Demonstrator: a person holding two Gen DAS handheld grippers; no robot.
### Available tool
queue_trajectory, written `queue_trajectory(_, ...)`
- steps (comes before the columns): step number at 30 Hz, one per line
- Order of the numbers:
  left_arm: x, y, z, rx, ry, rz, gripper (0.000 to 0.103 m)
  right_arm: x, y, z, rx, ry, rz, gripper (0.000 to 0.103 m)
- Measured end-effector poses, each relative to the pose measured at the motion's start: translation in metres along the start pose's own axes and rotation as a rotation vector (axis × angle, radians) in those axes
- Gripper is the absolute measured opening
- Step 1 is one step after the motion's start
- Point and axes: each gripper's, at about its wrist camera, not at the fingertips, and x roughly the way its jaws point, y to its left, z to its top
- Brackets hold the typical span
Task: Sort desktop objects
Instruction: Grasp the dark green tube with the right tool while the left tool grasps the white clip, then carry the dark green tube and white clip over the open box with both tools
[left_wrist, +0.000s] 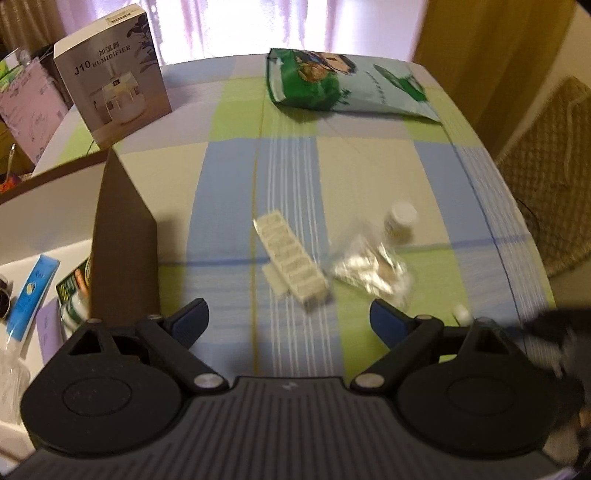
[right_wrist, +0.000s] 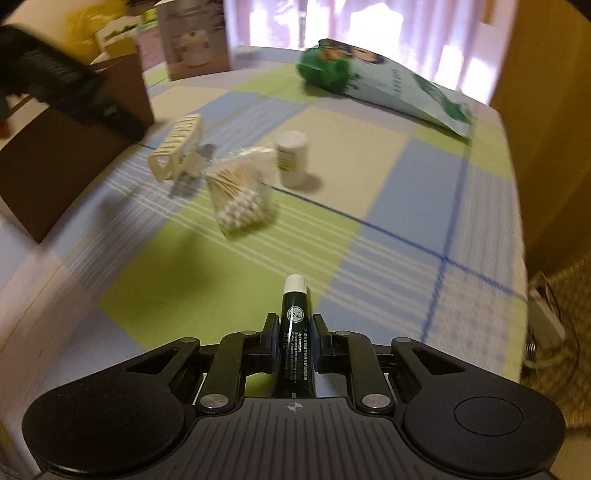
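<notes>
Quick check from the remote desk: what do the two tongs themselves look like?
Both are matte black. The left tongs have blue pads, round side discs, silver pivot screws and a ribbed grey body bearing a small lightning mark. The right tongs are built alike, with a crosshair mark instead. No cables or sleeves show.

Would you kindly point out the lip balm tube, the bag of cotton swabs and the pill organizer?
lip balm tube (right_wrist: 293, 325): right wrist view, on its dark green body.
bag of cotton swabs (right_wrist: 240, 199): right wrist view, on the swab tips.
pill organizer (left_wrist: 291, 258): left wrist view, on its middle compartments.

"J10 HUMIDIFIER" on white box (left_wrist: 110, 74)
</notes>
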Motion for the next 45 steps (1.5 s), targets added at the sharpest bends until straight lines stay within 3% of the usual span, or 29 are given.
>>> queue_trajectory(5, 0.037, -0.004, 0.021, -0.023, 0.035, 0.047, 0.09, -0.013, -0.008, -0.012, 0.071, -0.005, -0.016, 0.019)
queue_trajectory(8, 0.044, -0.004, 0.018, -0.017, 0.045, 0.036, 0.083, -0.016, -0.01, -0.014, 0.088, -0.005, -0.026, 0.019)
queue_trajectory(10, 0.048, -0.005, 0.016, -0.013, 0.051, 0.029, 0.073, -0.017, -0.01, -0.014, 0.096, -0.005, -0.031, 0.019)
queue_trajectory(14, 0.056, -0.006, 0.011, -0.006, 0.065, 0.015, 0.036, -0.017, -0.008, -0.014, 0.101, -0.002, -0.045, 0.019)
queue_trajectory(16, 0.06, -0.006, 0.009, -0.002, 0.071, 0.008, 0.033, -0.017, -0.007, -0.014, 0.1, -0.002, -0.053, 0.019)
queue_trajectory(18, 0.064, -0.006, 0.007, 0.002, 0.078, 0.001, 0.023, -0.017, -0.006, -0.015, 0.102, -0.001, -0.062, 0.019)
queue_trajectory(21, 0.067, -0.007, 0.003, 0.012, 0.083, -0.009, 0.023, -0.017, -0.003, -0.015, 0.101, 0.004, -0.075, 0.019)
queue_trajectory(27, 0.032, -0.01, -0.009, 0.062, 0.033, -0.054, 0.023, -0.019, 0.004, -0.017, 0.115, 0.022, -0.099, 0.019)
queue_trajectory(36, -0.038, 0.008, -0.041, 0.11, -0.052, -0.128, 0.023, -0.038, 0.021, -0.024, 0.229, 0.02, -0.042, 0.019)
queue_trajectory(45, -0.099, 0.053, -0.075, 0.072, -0.126, -0.17, 0.023, -0.062, 0.058, -0.004, 0.28, -0.052, 0.026, 0.019)
